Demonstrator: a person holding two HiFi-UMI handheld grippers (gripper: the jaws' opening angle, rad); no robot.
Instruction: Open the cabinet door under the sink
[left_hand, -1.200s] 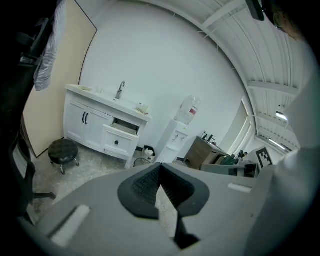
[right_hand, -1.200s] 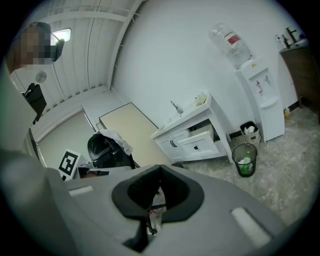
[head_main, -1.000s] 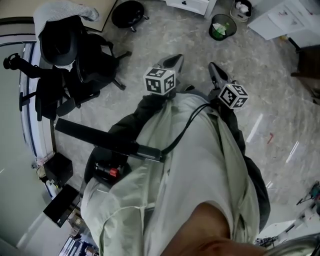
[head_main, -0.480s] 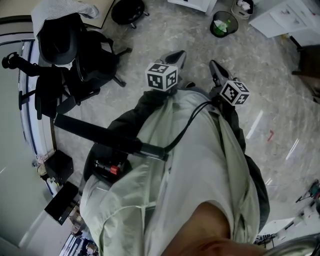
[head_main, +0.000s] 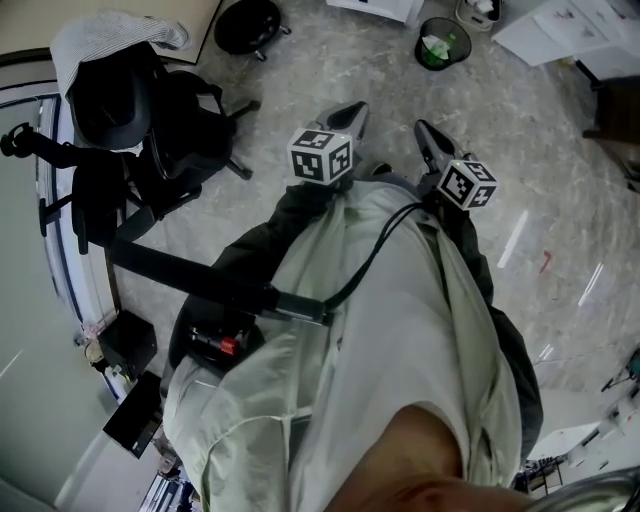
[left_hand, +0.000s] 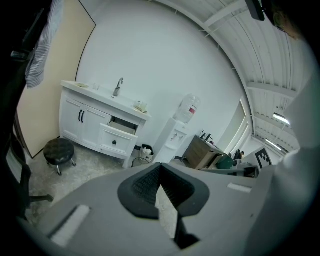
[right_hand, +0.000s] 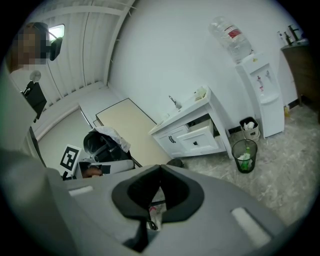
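The white sink cabinet (left_hand: 95, 127) stands far off against the wall in the left gripper view, with a faucet (left_hand: 118, 86) on top. Its two doors (left_hand: 80, 117) with black handles are closed, and the drawer (left_hand: 121, 126) beside them stands a little way out. The right gripper view shows the same cabinet (right_hand: 192, 134) in the distance. My left gripper (left_hand: 160, 167) and right gripper (right_hand: 160, 169) are both shut and empty. In the head view they are held side by side in front of the person's body, left gripper (head_main: 355, 112) and right gripper (head_main: 422, 130), over the floor.
A round black stool (left_hand: 59, 149) stands before the cabinet. A mesh waste bin (right_hand: 243, 155) and a water dispenser (right_hand: 257, 95) stand to its right. An office chair (head_main: 150, 120) draped with dark clothes is on the left. The marbled floor (head_main: 540, 180) lies between me and the cabinet.
Both grippers keep their place in front of the body. The head view has drifted slightly, so the bin and stool sit nearer its top edge.
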